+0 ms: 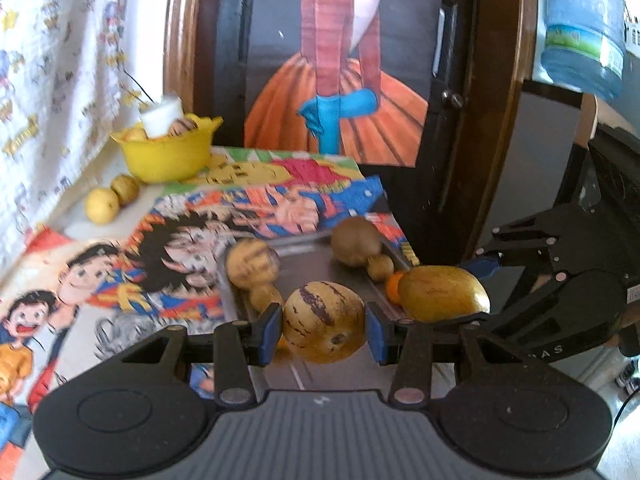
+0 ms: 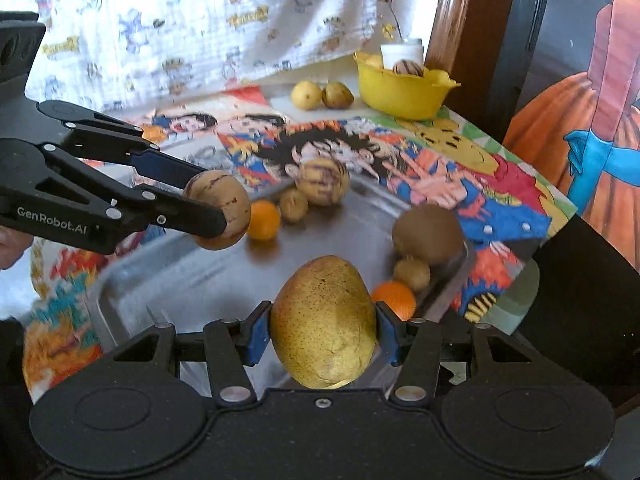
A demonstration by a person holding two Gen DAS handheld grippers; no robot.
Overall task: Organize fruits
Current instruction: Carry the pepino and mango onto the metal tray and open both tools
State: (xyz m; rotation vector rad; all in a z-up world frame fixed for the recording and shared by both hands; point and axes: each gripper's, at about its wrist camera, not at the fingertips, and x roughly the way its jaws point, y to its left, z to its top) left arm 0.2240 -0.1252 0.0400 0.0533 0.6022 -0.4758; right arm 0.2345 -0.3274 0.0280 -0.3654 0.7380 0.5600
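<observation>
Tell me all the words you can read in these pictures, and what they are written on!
"GenRobot.AI" on the side of the left gripper, in the right wrist view.
"AS", the end of a cut-off word, on the right gripper, in the left wrist view.
Yellow lettering on the white cartoon curtain: too blurred to read.
Label on the blue water jug: too blurred to read.
Cartoon tablecloth: no words I can read.

The metal tray is viewed closely from just above its near edge by the left wrist camera, facing the yellow bowl. The same tray and bowl are seen from the tray's right side.
</observation>
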